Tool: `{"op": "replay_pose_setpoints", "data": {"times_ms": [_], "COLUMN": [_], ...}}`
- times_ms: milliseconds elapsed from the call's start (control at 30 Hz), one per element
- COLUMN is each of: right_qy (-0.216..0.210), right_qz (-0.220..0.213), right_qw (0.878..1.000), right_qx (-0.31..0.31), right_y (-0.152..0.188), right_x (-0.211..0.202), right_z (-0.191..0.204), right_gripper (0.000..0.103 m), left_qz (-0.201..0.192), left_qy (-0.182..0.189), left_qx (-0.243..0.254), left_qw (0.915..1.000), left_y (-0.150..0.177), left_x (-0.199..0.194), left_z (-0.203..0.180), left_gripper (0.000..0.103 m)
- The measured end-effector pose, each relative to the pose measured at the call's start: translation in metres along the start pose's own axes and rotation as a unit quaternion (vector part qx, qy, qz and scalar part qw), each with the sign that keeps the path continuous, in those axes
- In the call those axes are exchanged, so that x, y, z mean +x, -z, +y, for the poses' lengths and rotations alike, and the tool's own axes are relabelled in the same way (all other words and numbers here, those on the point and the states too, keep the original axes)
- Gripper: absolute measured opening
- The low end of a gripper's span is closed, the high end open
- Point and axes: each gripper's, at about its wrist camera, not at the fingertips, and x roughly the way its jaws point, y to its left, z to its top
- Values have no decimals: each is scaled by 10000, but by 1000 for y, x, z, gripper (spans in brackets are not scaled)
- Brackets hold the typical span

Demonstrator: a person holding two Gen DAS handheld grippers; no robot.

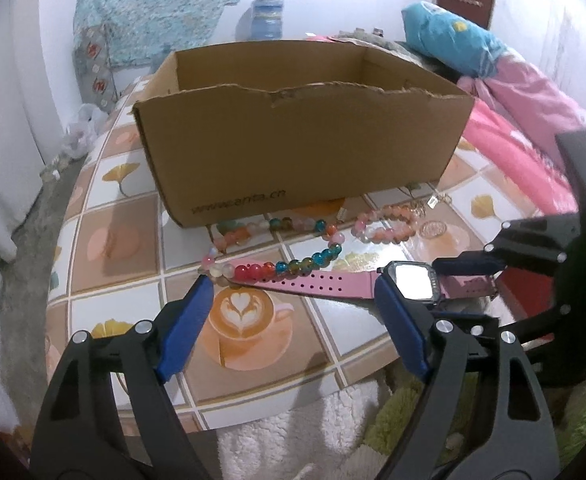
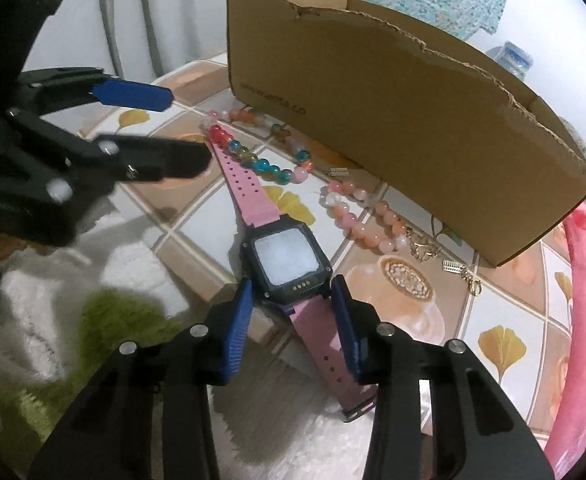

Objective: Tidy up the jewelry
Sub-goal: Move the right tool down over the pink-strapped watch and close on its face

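Right gripper [image 2: 291, 308]: tilted steeply down at the worktop's near edge, blue fingers [image 2: 239, 320] partly apart, straddling the watch's lower strap just below the case; pads not clearly pressing it.
Left gripper [image 1: 293, 292]: angled down, fingers [image 1: 189, 320] spread wide over the strap's far half, holding nothing.
Watch [image 2: 287, 260]: pink strap, dark square case, flat on the tiled worktop [image 2: 505, 344], one end overhanging the edge.
Bead strands: multicoloured beads [image 1: 293, 266] across the strap's tip; pink bracelet [image 2: 367, 220] beside them.
Cardboard box [image 1: 301, 136]: behind the jewellery, open-topped, torn rim; visible inside looks bare.
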Motion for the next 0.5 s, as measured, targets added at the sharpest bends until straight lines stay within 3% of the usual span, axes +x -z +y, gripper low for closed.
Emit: {"op": "replay_pose_setpoints", "data": {"times_ms": [300, 500], "right_qy": [-44, -25], "right_qz": [101, 91], "right_qw": [9999, 9999], "right_qx": [-4, -34], "right_y": [7, 7], "right_x": [-4, -2], "right_z": [-3, -3], "right_gripper": [39, 39], "left_qz": [235, 562], "left_qy": [-899, -1019], "left_qx": [669, 793], "left_qw": [9934, 9900], "left_y": [2, 1], "left_x": [19, 41], "left_z": [-9, 3], "left_gripper": [73, 74]}}
